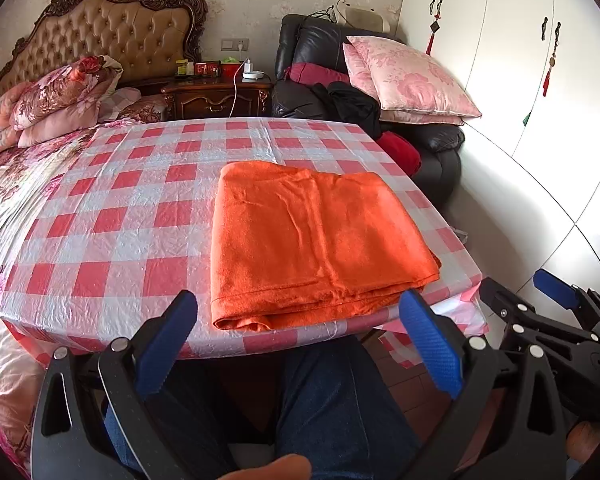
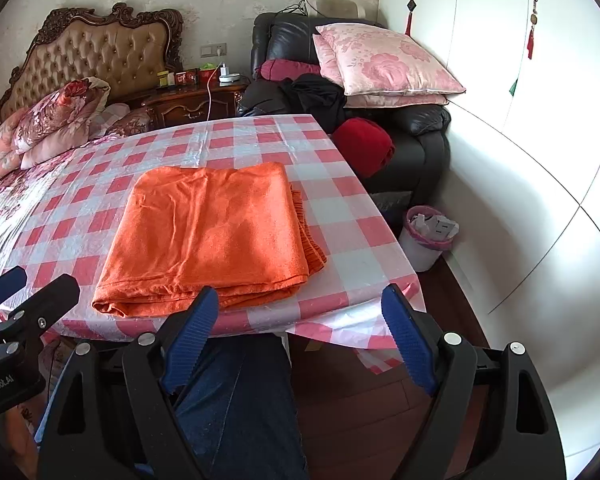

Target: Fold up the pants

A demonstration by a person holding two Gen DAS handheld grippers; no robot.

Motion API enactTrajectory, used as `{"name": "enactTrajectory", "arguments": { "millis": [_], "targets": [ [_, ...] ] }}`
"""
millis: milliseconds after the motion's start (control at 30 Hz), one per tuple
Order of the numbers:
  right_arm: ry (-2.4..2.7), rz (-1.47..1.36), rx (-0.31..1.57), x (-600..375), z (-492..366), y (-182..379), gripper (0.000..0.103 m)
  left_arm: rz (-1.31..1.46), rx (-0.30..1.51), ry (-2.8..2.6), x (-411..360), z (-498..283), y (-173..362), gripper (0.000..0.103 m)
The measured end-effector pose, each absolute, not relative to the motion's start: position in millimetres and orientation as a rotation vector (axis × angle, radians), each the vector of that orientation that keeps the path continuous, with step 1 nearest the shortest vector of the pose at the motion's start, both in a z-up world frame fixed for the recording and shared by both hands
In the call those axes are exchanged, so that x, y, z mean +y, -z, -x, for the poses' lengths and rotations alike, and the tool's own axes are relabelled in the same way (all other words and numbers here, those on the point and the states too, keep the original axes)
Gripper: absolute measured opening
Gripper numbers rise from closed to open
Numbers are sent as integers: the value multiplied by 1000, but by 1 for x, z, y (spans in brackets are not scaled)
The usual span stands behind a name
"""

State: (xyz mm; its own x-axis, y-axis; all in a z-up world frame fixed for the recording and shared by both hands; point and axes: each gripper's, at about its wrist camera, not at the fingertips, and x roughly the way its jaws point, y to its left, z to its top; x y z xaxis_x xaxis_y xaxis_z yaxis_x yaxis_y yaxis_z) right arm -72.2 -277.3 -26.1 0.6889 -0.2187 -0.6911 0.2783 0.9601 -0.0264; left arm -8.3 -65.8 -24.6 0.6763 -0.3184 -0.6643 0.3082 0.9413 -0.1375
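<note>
**Pants lay folded as both grippers hung back at table's edge**

Orange pants sat in a flat, layered rectangle on the checked tablecloth, just ahead of the left gripper and ahead and slightly to the left of the right gripper. Both tools were held low at the near edge of the table, above the operator's jeans, with jaws spread wide and nothing between them. Neither touched the cloth.

Stacked hems showed along the bundle's near edge, closest to the fingertips, and a ribbed band peeked out on the side nearer the right gripper. By the look of the stack, folding appeared finished or nearly so.

Fabric looked soft, light and limp, with shallow creases across the top; it would likely sag and slide apart if lifted by one layer. Any further fold would best be taken at the near corners, pinching all layers together, one gripper to each corner. The glossy tablecloth looked slick, so the bundle could shift if dragged.
</note>
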Motion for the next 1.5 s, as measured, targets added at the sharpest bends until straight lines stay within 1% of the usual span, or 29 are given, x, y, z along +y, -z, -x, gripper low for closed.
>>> {"name": "enactTrajectory", "arguments": {
  "millis": [1500],
  "targets": [
    [277, -90, 763, -278, 73, 27, 80, 8, 741, 343, -66, 6, 24, 101]
  ]
}}
